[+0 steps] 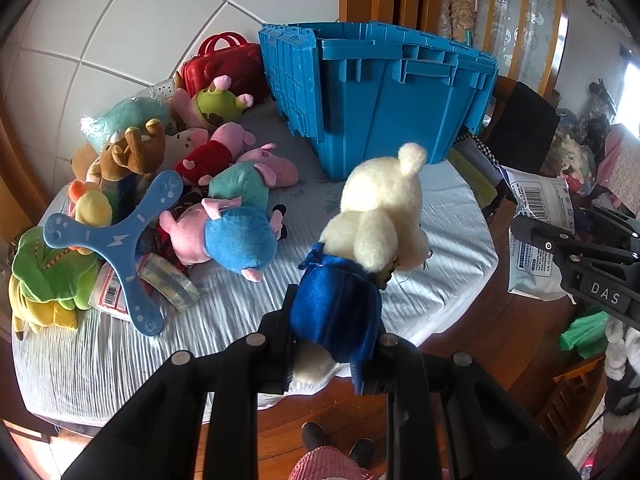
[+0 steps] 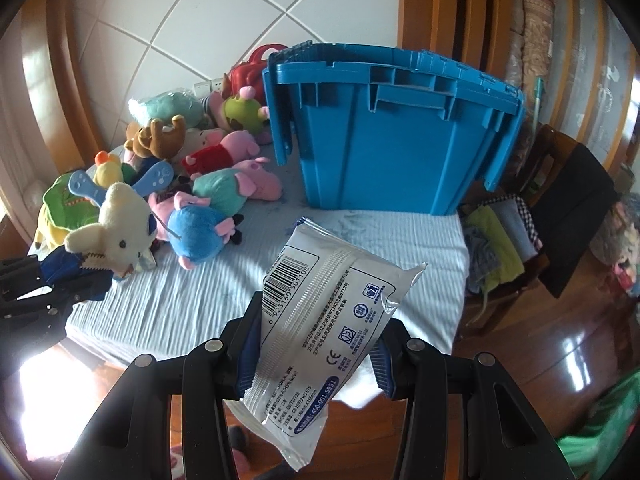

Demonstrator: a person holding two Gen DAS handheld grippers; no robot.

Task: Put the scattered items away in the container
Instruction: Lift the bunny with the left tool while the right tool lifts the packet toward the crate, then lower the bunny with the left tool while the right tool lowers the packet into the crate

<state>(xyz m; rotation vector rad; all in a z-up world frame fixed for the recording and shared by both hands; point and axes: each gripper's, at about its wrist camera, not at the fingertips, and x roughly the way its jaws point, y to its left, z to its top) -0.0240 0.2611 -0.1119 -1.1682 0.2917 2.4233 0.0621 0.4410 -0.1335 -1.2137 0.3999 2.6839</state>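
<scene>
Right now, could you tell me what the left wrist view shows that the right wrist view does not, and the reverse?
Only the left wrist view shows the left gripper shut on the cream plush at its blue clothing, and the whole blue boomerang. Only the right wrist view shows the right gripper shut on the wipes pack, barcode up. Both show the blue crate and the plush pile.

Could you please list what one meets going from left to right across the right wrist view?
Cream plush in blue outfit → blue-bodied pig plush → wet-wipes packet → blue crate → folded cloths
</scene>
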